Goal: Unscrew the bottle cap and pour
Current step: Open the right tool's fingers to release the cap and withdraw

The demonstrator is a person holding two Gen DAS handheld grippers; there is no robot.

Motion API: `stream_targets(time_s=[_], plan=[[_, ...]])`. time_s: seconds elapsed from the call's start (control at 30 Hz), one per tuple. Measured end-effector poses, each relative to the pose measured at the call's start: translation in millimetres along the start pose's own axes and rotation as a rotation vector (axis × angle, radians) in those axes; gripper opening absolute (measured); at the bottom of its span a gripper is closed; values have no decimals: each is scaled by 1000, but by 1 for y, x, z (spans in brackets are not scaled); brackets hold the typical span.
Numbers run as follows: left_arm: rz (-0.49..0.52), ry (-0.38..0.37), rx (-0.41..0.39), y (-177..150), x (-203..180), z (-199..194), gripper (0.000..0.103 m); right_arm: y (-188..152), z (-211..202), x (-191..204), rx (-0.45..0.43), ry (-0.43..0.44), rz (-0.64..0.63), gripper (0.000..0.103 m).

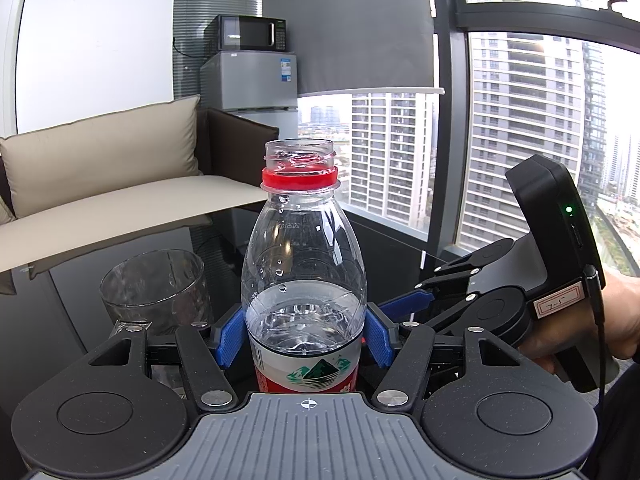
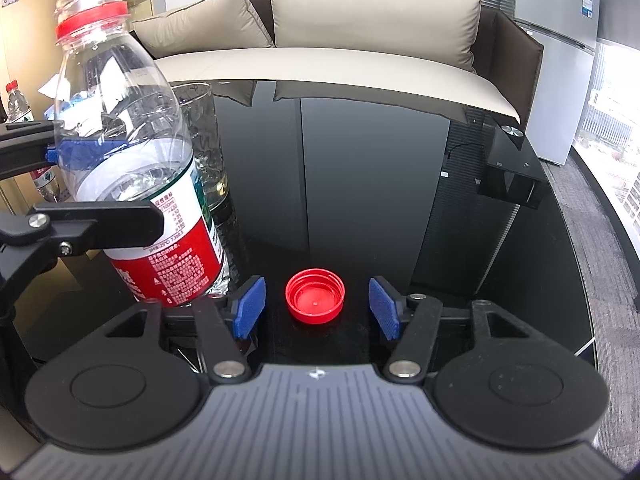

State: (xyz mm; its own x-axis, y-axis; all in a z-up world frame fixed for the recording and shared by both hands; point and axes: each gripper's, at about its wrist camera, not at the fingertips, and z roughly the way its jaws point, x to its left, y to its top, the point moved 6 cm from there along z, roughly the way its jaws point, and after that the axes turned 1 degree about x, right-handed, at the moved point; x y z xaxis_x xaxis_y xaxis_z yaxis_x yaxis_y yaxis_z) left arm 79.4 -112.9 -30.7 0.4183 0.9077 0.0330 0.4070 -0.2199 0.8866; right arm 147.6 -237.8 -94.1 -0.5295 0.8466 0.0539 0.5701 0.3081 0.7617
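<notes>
My left gripper (image 1: 305, 336) is shut on a clear water bottle (image 1: 304, 264) with a red-and-white label; its mouth is uncapped, a red ring around the neck, water about halfway up. The bottle also shows at the left of the right wrist view (image 2: 132, 152), held by the left gripper's blue pads (image 2: 86, 150), its base just above or on the black table. The red cap (image 2: 315, 295) lies upside down on the table between the blue pads of my right gripper (image 2: 316, 307), which is open and apart from it. A clear glass (image 1: 156, 288) stands behind the bottle, also in the right wrist view (image 2: 206, 140).
The glossy black table (image 2: 400, 184) has a curved edge at the right. A sofa with beige cushions (image 2: 372, 12) sits behind it. A fridge (image 2: 560, 60) and a microwave (image 1: 248, 33) stand in the corner. Other bottles (image 2: 18, 104) stand at far left.
</notes>
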Motion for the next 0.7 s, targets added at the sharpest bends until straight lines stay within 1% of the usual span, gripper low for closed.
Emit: stream_targets(time_s=[0.17,0.23,0.3,0.37,0.47,0.53,0.6,0.63,0.67,0.7], plan=[[-6,4,0,0,0,2,61,0,0,-1,0,-4,2,64],[-10,9,-3,1,1,2,66,0,0,-2,-1,-5,5,65],[-17,11,-6,1,2,2,68,0,0,-3,-4,-7,7,71],[-22,15,-10,2,3,1,71,0,-1,-5,-8,-7,10,73],[-32,13,-13,3,4,1,77,0,-3,-9,-14,-13,18,82],[-35,14,-16,4,5,0,79,-1,-4,-11,-16,-15,24,82],[-40,14,-19,5,5,0,83,-1,-4,-13,-17,-14,30,85],[-43,14,-21,5,6,0,83,-1,-4,-15,-16,-16,32,87],[-46,13,-21,6,6,0,83,-1,-5,-15,-18,-19,33,91],[-48,13,-22,6,6,-1,87,-1,-5,-16,-19,-21,33,95]])
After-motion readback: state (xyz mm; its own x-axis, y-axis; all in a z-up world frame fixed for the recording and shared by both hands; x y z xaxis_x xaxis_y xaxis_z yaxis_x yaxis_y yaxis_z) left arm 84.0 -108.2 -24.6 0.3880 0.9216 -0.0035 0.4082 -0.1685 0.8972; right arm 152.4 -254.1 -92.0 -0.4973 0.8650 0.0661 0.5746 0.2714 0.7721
